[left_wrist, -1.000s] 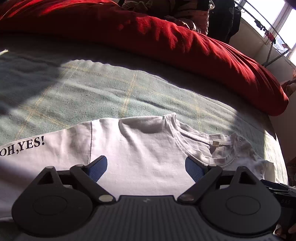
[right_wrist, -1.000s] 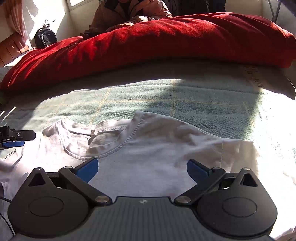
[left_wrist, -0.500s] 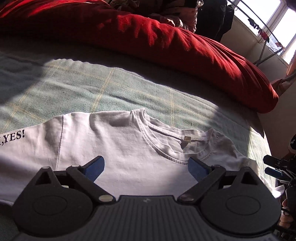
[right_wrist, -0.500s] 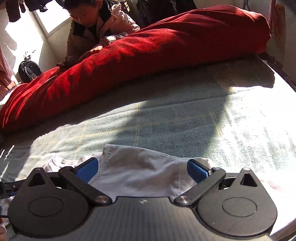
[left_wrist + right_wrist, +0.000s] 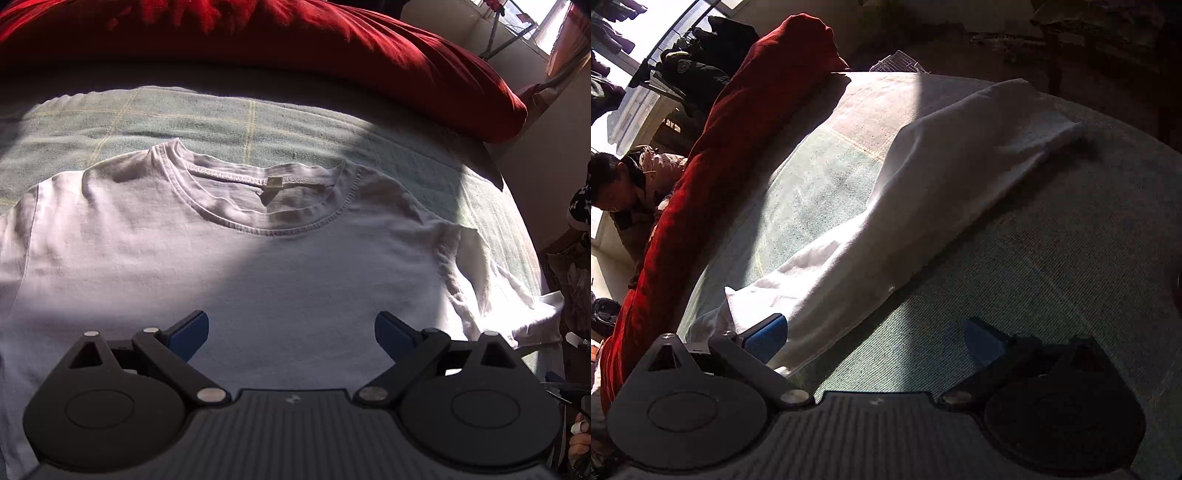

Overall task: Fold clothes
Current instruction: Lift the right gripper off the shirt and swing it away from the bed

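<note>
Left wrist | white T-shirt flat on bed | both grippers' jaws released, empty

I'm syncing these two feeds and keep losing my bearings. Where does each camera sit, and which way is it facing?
Left wrist: on the left gripper, open over the white T-shirt, looking at its collar and the red duvet; a hand shows at the right edge.
Right wrist: on the right gripper, open and tilted, looking along the T-shirt's side edge.
Shared: T-shirt, green blanket, red duvet.
</note>
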`<state>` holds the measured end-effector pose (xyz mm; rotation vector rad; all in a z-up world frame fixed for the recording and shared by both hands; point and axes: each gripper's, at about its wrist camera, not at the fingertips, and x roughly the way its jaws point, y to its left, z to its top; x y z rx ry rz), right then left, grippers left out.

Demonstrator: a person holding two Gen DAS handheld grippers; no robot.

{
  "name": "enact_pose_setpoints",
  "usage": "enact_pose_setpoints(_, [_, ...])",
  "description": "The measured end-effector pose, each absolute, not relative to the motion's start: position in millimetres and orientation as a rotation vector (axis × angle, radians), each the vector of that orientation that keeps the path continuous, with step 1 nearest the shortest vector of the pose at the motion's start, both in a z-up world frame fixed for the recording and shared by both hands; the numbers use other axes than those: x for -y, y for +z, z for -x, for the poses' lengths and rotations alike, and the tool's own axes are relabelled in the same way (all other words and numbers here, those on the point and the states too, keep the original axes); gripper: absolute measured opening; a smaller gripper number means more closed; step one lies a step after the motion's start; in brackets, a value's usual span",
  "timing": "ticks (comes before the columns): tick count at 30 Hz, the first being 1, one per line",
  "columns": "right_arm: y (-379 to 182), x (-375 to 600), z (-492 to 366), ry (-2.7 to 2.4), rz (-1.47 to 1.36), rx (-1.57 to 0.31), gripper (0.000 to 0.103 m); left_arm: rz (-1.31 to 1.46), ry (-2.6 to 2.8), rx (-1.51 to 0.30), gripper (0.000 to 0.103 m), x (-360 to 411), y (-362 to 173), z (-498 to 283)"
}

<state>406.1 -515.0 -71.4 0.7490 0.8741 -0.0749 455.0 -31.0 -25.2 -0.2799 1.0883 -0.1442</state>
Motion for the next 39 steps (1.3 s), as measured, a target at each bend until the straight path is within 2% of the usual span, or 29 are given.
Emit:
enact_pose_setpoints(8, [-101.7,605.3,-394.1,-0.213,-0.947,-0.755,0.081,0.175,-0.266,-1.116,0.096,97.1,-25.0,-475.3])
enact_pose_setpoints(16, [-120.3,647.6,-417.6,-0.253,-0.959,-0.665,0.079,0.126,-0.322,-1.138,0.096,125.1,-29.4,-487.1])
enact_pose_setpoints(18, [-118.8,650.8,-424.6,-0.289,-0.906,-0.685,0.073,0.122,-0.321,-1.139,0.096,125.8,-30.0,-488.0])
enact_pose_setpoints(20, [-116.1,653.0,-431.3,-0.332,-0.847,-0.722,0.048,0.125,-0.319,-1.14,0.096,124.9,-30.8,-488.4])
enact_pose_setpoints(21, [-114.4,653.5,-432.5,-0.351,-0.823,-0.742,0.041,0.128,-0.318,-1.141,0.096,124.0,-31.4,-488.6])
enact_pose_setpoints(22, [-113.4,654.7,-431.8,-0.363,-0.814,-0.754,0.025,0.128,-0.316,-1.142,0.096,122.9,-31.8,-488.6])
enact_pose_setpoints(23, [-112.5,656.3,-430.6,-0.373,-0.81,-0.764,0.017,0.127,-0.314,-1.143,0.096,121.8,-32.1,-488.6])
enact_pose_setpoints(35, [-67.7,655.8,-395.4,-0.503,-0.686,-0.757,0.014,0.168,-0.297,-1.134,0.096,105.1,-33.4,-484.4])
enact_pose_setpoints(36, [-69.0,655.3,-397.2,-0.509,-0.669,-0.778,0.014,0.171,-0.299,-1.133,0.096,104.4,-33.3,-483.8])
enact_pose_setpoints(39, [-70.9,651.1,-400.4,-0.581,-0.628,-0.84,0.025,0.148,-0.305,-1.127,0.096,102.2,-31.4,-480.4])
